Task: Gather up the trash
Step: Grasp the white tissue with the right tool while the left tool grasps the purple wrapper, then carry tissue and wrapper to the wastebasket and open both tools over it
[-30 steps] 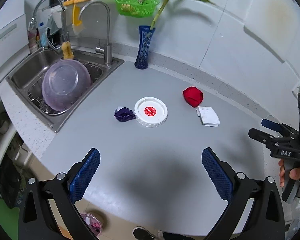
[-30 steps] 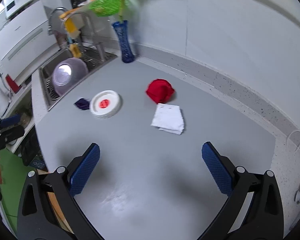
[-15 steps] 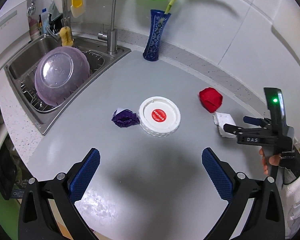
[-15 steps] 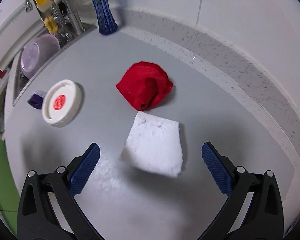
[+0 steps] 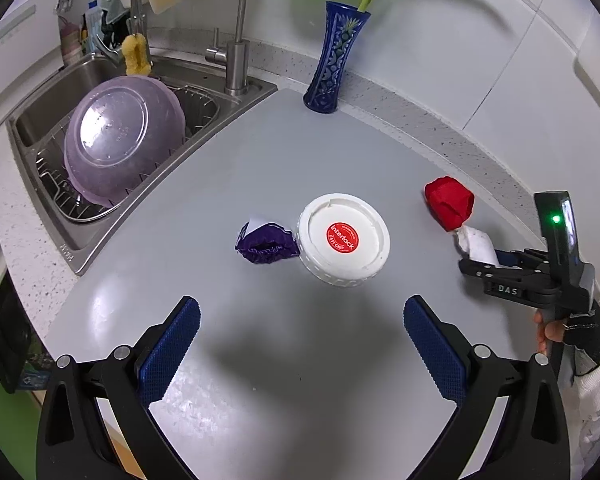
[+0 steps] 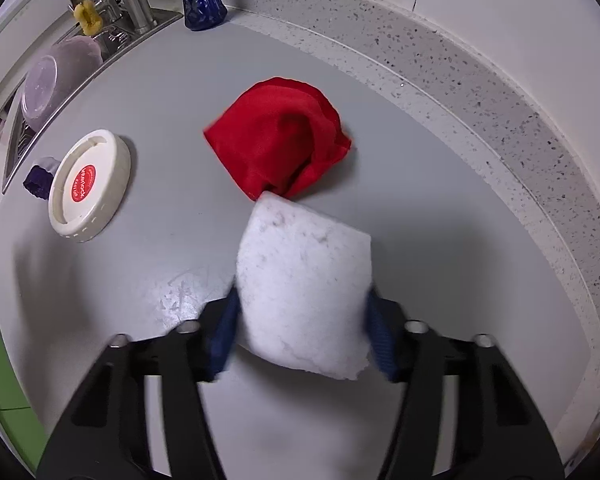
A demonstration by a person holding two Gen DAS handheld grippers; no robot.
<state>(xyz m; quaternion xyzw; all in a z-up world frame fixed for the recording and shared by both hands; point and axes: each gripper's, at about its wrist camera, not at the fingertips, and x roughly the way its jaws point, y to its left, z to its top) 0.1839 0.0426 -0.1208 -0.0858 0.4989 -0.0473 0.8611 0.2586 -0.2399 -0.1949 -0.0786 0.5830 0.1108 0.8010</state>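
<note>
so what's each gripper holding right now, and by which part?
Right gripper is closing on the white folded tissue, pads on its two side edges at the near end. Left gripper is open and holds nothing.

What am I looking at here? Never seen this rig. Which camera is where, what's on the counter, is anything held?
No robot: a person holds a hand-operated two-finger gripper in each hand, with a fisheye camera on each looking out along the fingers.

Left wrist view: the left gripper hangs open over the grey counter with nothing between its blue pads. At the right edge you see the other tool and the hand carrying it.

Right wrist view: the right gripper has its jaws closing on a folded white tissue, pads against both its sides.

Also on the counter: a crumpled red cloth, a white lid with a red sticker, a purple wrapper against it, and a blue vase. A sink with a purple bowl is at the left.
</note>
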